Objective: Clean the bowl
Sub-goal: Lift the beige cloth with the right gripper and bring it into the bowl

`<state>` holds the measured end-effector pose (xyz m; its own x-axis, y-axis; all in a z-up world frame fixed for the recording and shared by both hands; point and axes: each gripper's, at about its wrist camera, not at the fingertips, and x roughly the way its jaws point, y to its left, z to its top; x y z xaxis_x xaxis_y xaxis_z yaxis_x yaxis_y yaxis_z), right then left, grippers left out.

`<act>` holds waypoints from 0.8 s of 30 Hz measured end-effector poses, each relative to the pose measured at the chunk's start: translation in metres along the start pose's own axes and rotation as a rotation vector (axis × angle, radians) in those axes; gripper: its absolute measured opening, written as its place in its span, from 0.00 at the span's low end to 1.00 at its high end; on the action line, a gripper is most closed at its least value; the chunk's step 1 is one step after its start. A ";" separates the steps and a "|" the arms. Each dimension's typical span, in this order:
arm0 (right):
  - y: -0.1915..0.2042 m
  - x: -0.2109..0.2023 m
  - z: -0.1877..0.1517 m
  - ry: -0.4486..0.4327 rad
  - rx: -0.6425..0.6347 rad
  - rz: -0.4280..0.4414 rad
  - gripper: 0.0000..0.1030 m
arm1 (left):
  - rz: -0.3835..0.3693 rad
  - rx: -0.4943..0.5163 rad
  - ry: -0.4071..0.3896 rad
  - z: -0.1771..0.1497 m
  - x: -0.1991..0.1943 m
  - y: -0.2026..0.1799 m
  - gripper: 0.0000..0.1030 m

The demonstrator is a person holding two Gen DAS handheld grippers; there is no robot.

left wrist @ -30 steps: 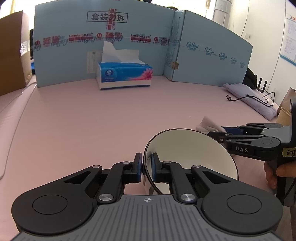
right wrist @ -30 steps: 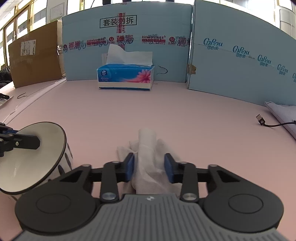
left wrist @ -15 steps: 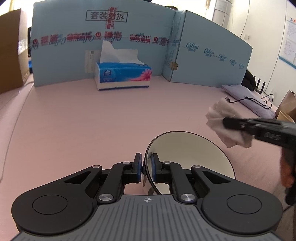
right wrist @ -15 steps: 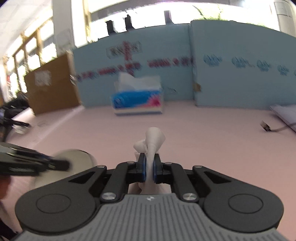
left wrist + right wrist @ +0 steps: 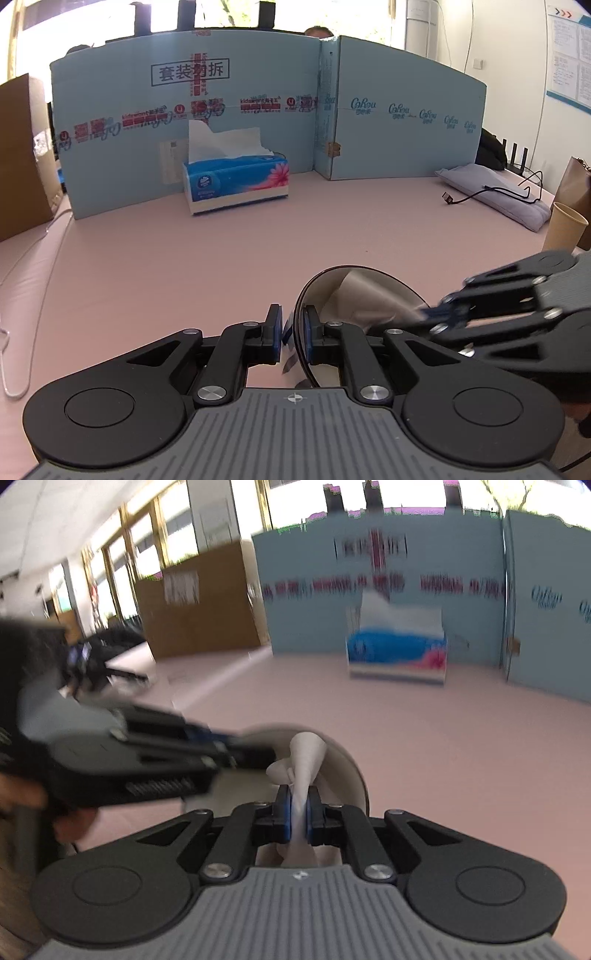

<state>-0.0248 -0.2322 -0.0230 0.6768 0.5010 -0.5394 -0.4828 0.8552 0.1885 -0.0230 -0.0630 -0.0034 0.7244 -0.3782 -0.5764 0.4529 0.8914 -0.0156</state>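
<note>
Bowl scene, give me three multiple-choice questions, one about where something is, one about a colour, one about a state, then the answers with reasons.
1. Where does the tissue box stand?
A. In front of the blue panels
B. Inside the bowl
C. On the grey pillow

2. What colour is the table?
A. Green
B. Pink
C. Black

3. What is the left gripper doing?
A. Standing open over the table
B. Shut on the bowl rim
C. Shut on the paper cup

Answers:
1. A, the box sits at the foot of the blue panels, far behind the bowl.
2. B, the surface is pale pink all over.
3. B, its pads clamp the bowl's rim, while the right gripper is shut on a tissue held at the bowl.
</note>
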 end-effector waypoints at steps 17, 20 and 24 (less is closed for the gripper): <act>0.020 0.014 0.002 0.056 -0.070 0.068 0.11 | -0.003 0.013 -0.014 -0.002 -0.002 -0.002 0.17; 0.020 0.012 0.002 0.078 -0.072 0.105 0.11 | -0.005 0.015 -0.018 -0.002 -0.002 -0.002 0.17; 0.018 0.010 0.001 0.112 -0.060 0.149 0.10 | 0.008 0.029 -0.019 -0.003 -0.001 -0.004 0.16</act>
<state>-0.0267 -0.2115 -0.0244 0.5307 0.6009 -0.5977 -0.6079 0.7613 0.2257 -0.0274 -0.0657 -0.0047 0.7374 -0.3760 -0.5611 0.4619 0.8868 0.0127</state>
